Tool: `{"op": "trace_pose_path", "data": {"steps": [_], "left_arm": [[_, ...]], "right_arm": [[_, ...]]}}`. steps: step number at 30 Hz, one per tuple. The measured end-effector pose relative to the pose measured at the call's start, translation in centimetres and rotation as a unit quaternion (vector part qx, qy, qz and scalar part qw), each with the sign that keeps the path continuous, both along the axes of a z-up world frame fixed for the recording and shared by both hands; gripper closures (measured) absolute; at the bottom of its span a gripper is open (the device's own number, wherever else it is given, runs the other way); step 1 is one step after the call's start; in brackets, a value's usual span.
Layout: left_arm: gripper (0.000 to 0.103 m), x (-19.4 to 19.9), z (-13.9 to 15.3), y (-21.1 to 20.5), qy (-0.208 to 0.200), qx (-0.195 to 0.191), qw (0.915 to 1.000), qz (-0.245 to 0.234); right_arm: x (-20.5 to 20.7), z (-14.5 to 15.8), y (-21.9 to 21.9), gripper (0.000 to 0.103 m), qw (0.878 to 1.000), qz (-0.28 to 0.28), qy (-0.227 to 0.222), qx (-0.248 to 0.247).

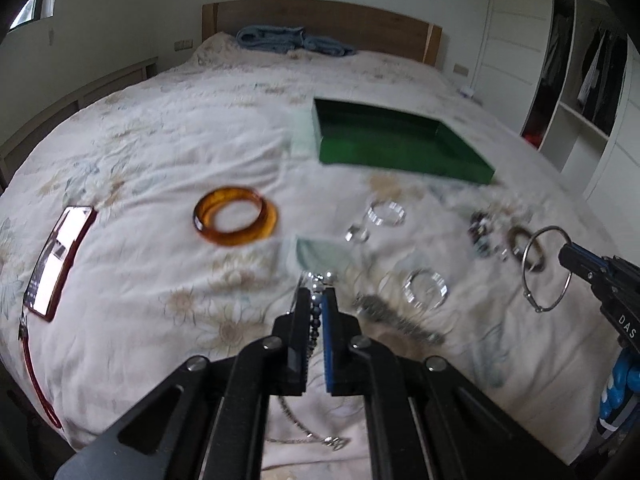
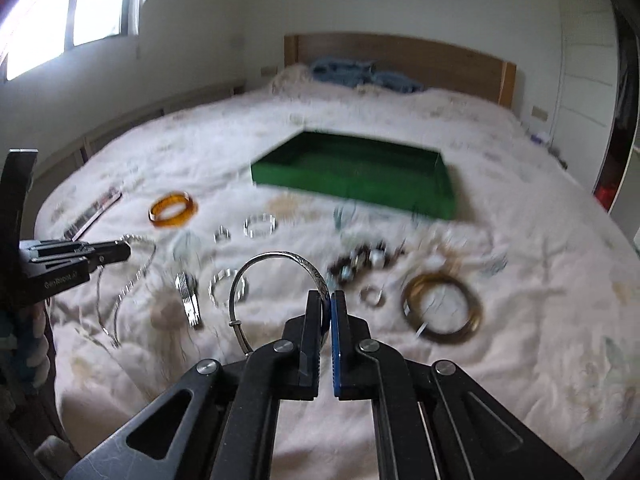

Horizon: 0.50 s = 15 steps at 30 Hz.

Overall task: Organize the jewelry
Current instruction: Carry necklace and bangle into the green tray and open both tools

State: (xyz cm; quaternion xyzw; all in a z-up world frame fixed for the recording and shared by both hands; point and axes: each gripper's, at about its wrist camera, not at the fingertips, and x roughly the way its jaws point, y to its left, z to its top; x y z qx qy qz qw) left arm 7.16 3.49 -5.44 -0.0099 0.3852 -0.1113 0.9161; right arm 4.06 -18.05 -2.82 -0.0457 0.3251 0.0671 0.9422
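My left gripper [image 1: 318,294] is shut on a beaded chain necklace [image 1: 311,320] that hangs down below it over the bed; it also shows at the left of the right wrist view [image 2: 126,250]. My right gripper [image 2: 330,300] is shut on a silver bangle [image 2: 276,258] held above the bed; it also shows in the left wrist view [image 1: 546,268]. An open green box [image 1: 400,140] [image 2: 360,176] lies further up the bed. An amber bangle [image 1: 236,216] [image 2: 173,208], clear rings [image 1: 386,214], a brass bangle [image 2: 442,306] and a dark bead pile [image 2: 356,262] lie scattered on the bedspread.
A red-framed phone [image 1: 56,260] lies at the bed's left side. A blue folded cloth [image 1: 292,40] sits by the wooden headboard [image 1: 320,20]. An open wardrobe [image 1: 580,80] stands to the right. A silver hair comb [image 2: 190,300] lies near the front.
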Motion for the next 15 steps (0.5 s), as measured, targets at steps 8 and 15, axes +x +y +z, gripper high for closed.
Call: {"op": "trace_pose_path", "data": {"steps": [8,15], "left_arm": [[0.098,3.7,5.2,-2.5,-0.039,-0.035,0.9984,-0.02],[0.098,11.9,9.2,-5.6,-0.053,-0.065,0.9961,-0.027]], "right_arm": [[3.4,4.9,-1.3,0.099,0.998,-0.025,-0.053,0.0],[11.1,8.1,-3.8,0.099,0.995,-0.069,-0.077,0.017]]}}
